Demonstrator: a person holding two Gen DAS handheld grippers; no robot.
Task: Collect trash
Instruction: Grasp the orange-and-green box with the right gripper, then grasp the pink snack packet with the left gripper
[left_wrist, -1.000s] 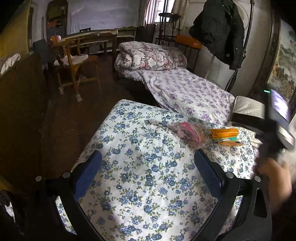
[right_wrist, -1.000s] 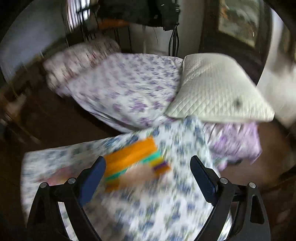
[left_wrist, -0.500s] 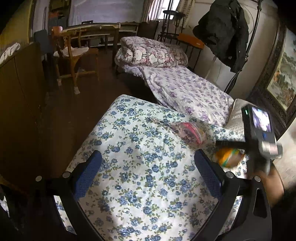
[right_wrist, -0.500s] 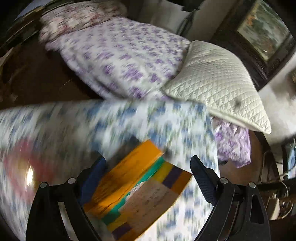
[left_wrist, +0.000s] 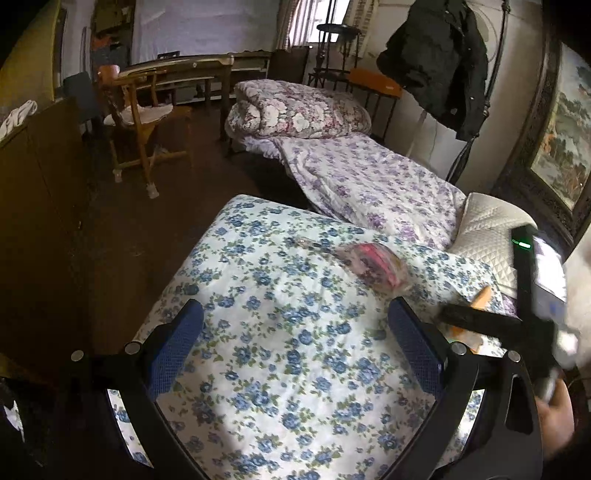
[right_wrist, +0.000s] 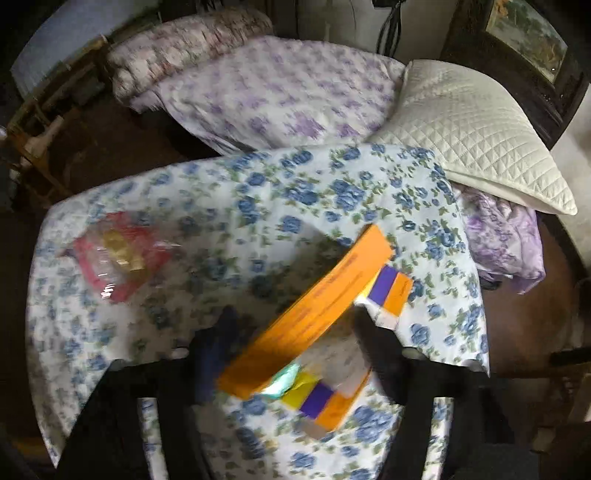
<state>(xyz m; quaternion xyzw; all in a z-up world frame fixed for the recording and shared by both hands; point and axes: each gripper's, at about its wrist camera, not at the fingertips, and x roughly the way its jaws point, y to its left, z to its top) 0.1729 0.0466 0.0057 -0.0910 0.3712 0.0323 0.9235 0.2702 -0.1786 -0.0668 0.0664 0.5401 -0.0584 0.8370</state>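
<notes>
An orange box (right_wrist: 314, 314) with purple, yellow and green panels lies tilted on the blue-flowered cover (right_wrist: 295, 192). My right gripper (right_wrist: 295, 332) points steeply down over it. Its jaws are closing, with a pad against each side of the box. In the left wrist view one finger (left_wrist: 476, 319) of that gripper reaches in from the right, and a corner of the orange box (left_wrist: 483, 297) sticks up behind it. A pink packet in clear wrap (left_wrist: 373, 266) (right_wrist: 118, 254) lies further left on the cover. My left gripper (left_wrist: 295, 310) hangs open above the blue-flowered cover (left_wrist: 258, 280), holding nothing.
Behind the cover runs a bed with a purple-flowered sheet (left_wrist: 373, 184) and a rolled quilt (left_wrist: 299, 110). A quilted white pillow (right_wrist: 472, 129) lies at the right. A wooden chair (left_wrist: 140, 122), a dark coat (left_wrist: 439, 55), a framed painting (left_wrist: 565, 129) and dark floor (left_wrist: 122, 229) surround them.
My right gripper has come down over the orange box and its jaws have drawn in from wide open onto the box's sides. The box now stands tilted. My left gripper has stayed put.
</notes>
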